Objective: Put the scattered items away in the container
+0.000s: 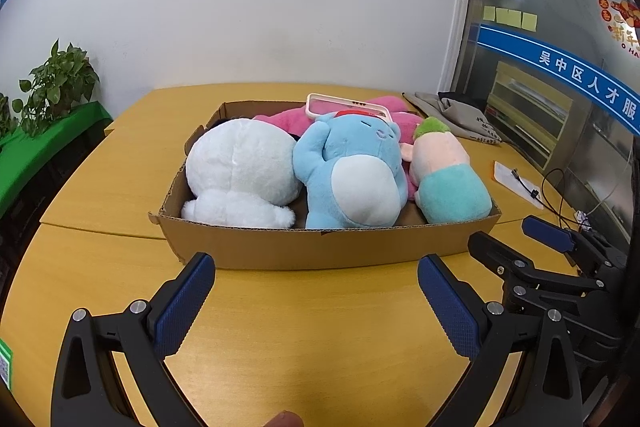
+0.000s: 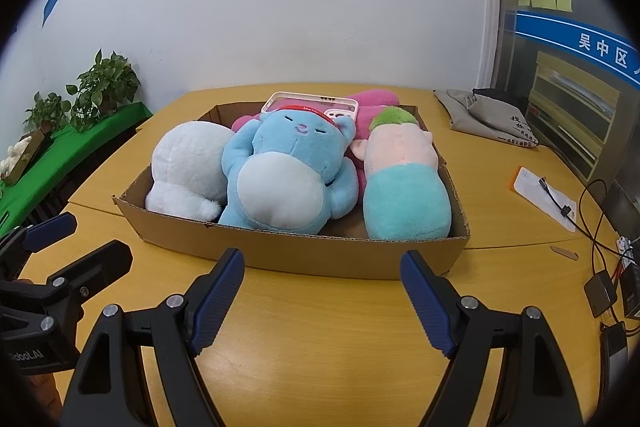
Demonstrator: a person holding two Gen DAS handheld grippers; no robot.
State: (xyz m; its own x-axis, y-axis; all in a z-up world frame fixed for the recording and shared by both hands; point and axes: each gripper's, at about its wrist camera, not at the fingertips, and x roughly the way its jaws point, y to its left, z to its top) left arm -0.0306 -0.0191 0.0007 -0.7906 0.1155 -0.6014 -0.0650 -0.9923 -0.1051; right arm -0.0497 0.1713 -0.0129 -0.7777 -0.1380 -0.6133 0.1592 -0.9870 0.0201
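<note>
1. The left tongs [image 1: 316, 301] gape wide and hold nothing, poised above the bench [image 1: 304, 339] just in front of the cardboard box [image 1: 320, 251].
2. The right tongs [image 2: 322, 301] are equally wide and empty, also in front of the box, touching nothing.
3. Inside the box lie the white plush [image 1: 240, 171], blue plush [image 1: 352, 175] and pink-and-teal plush [image 1: 448, 175] side by side, a phone case [image 1: 344, 105] resting on top behind them; packed this way, the tidying looks essentially finished.

Wooden table [image 2: 320, 327] under cardboard box [image 2: 320, 253], grey bag [image 2: 488, 119] (far right corner).
</note>
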